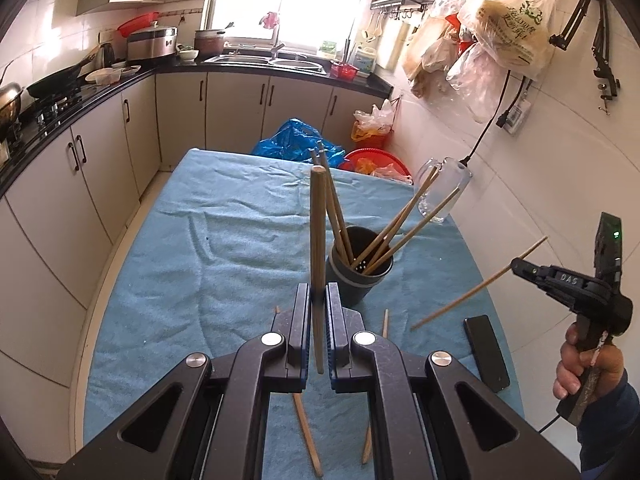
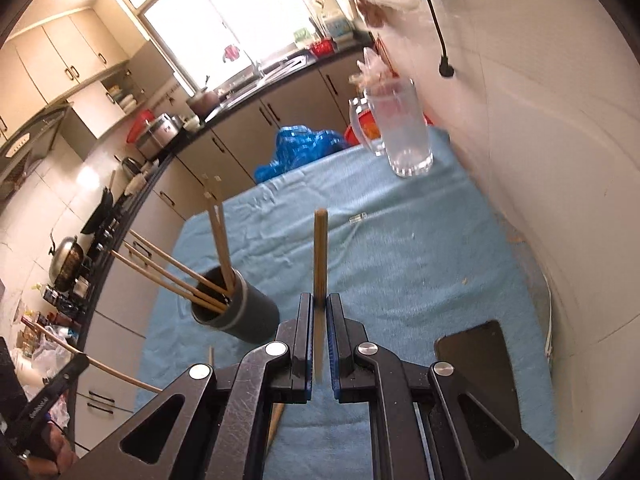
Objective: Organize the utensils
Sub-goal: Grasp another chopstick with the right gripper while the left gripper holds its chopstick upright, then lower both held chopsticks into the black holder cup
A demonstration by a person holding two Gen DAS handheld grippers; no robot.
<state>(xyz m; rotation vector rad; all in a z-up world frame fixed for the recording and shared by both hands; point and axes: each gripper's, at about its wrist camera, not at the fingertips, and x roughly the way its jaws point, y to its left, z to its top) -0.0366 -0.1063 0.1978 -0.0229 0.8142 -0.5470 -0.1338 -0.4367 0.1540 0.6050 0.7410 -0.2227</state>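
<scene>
Both tongs, left and right, seemingly clamp one chopstick each.

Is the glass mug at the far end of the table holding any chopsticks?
No. The glass mug looks empty, while the loose chopsticks stand in the dark holder nearer the grippers.

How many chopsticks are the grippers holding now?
2. The left gripper pinches one chopstick; the right gripper pinches a second chopstick. Unheld chopsticks stand in the dark holder.
</scene>
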